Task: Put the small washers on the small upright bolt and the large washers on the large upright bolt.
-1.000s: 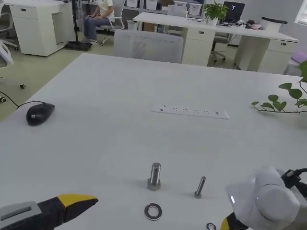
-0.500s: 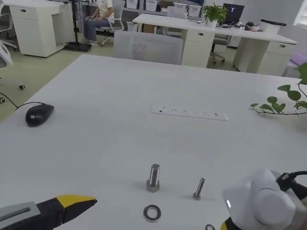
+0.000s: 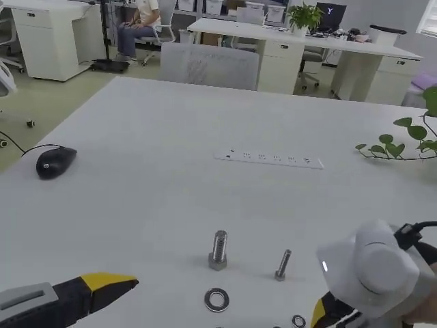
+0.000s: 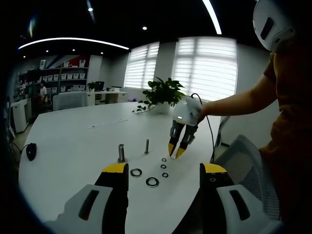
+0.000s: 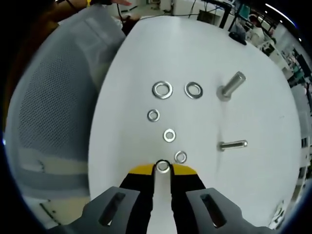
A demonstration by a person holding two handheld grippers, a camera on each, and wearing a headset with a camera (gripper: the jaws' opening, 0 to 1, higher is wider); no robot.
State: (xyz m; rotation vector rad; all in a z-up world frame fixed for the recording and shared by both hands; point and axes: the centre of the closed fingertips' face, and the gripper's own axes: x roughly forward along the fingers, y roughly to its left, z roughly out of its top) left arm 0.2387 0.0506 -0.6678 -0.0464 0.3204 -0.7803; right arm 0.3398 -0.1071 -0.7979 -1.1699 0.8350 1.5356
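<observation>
White tabletop [image 3: 136,205] carries all the parts, with office desks [image 3: 300,41] behind it. The left tongs [image 4: 164,169] hang over the near edge with jaws spread wide. The right tongs [image 5: 162,171] point down at the table with jaws drawn to a narrow gap; I cannot tell whether they pinch anything. Two bolts stand upright, well apart from each other: the large bolt [image 4: 121,152] and the small bolt [image 4: 146,146]. Both are beyond the left tongs' tips, and in the right gripper view they are ahead and to the right of the right tongs. Two large washers [image 5: 162,89] lie flat side by side, well ahead of the right tongs and beside the large bolt. Four small washers [image 5: 169,135] lie flat: three in a loose line just ahead of the right tongs, and the last washer [image 5: 162,166] between their tips.
</observation>
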